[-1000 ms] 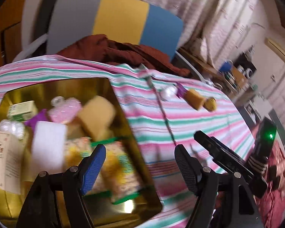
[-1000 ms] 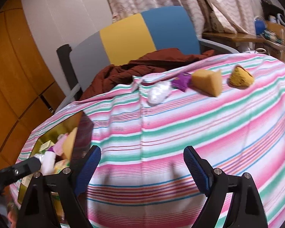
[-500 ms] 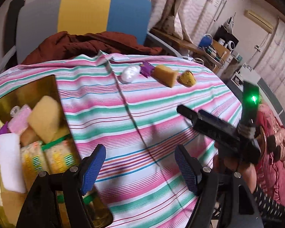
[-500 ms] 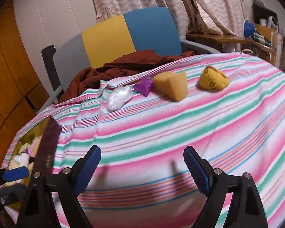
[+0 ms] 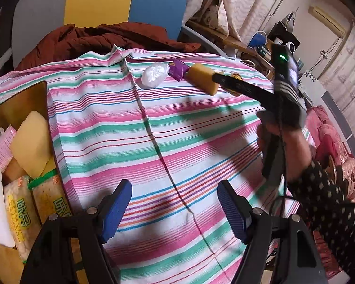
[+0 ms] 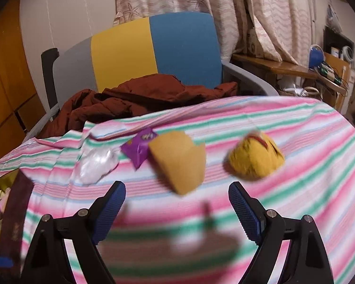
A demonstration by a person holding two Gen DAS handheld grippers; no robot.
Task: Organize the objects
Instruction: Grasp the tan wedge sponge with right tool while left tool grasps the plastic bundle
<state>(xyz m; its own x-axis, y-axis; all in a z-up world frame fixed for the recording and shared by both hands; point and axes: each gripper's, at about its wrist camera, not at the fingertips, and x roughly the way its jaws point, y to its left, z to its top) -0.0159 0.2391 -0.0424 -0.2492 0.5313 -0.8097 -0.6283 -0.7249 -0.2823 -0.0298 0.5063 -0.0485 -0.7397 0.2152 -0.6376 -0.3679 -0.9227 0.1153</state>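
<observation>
Left wrist view: the left gripper [image 5: 174, 207] hangs over bare striped worktop [image 5: 130, 127], its jaws spread wide with nothing between them. At the left edge sits the gold box [image 5: 41, 94], already packed with sponges, snack packs and other bits. The loose things lie in a row at the far side of the worktop, well apart from this gripper: a white bag [image 5: 153, 74], a purple packet [image 5: 178, 68] and a tan sponge [image 5: 202, 79]. The right gripper [image 5: 227, 81] reaches in from the right, its black finger crossing just beside the sponge's right end, so the right hand is clearly the nearer one.

Right wrist view: the right gripper [image 6: 177, 209] is spread wide and empty. The sponge [image 6: 181, 159] lies straight ahead, just beyond the fingertips and slightly left of the midline; it is a wedge whose long axis runs from upper left down to lower right. The packet [image 6: 139, 150] touches its left side, with the bag [image 6: 95, 164] further left. A yellow pouch [image 6: 255, 157] sits ahead to the right, apart from the sponge. The picture is smeared, so I judge the hand is moving; the sponge looks like the likely pick. The box [image 6: 2, 182] peeks in at the far left.
</observation>
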